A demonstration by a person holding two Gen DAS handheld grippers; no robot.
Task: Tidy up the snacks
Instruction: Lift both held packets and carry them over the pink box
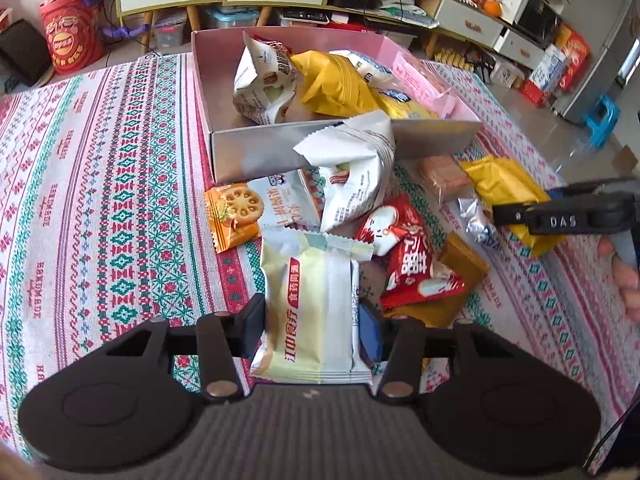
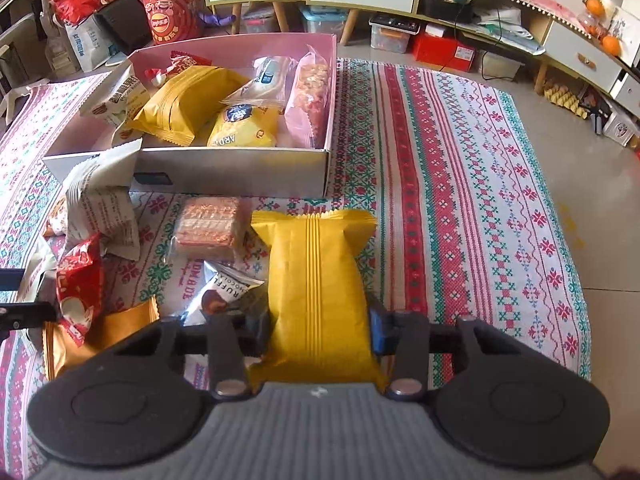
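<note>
Left tool: our left tool (image 1: 312, 326) is clamped on the pale cream-and-white sealed snack packet (image 1: 308, 312), pads pressing its two long edges.
Right tool: our right tool (image 2: 320, 330) is clamped on the plain yellow crimped-end snack pouch (image 2: 316, 292), which stands forward between the pads.
Destination: the pink-lined open cardboard box (image 2: 240, 168) sits beyond both pouches on the patterned woven cloth surface (image 2: 460, 200), already part-filled with snacks.
Loose pile: the red-and-white crinkled snack bag (image 1: 412, 264), the white tall pleated packet (image 1: 352, 184) leaning at the box's near wall, and the orange biscuit sachet (image 1: 234, 216) lie just beside our left grip.
Risk, slip: we judge both wrappers slick and air-filled; a squeeze at one end could let them slide out on the lift.
Risk, crush: closing harder may break what is inside.
Risk, collision: our two tools work near each other; crossing toward the box together could knock the leaning white packet or the box wall.
</note>
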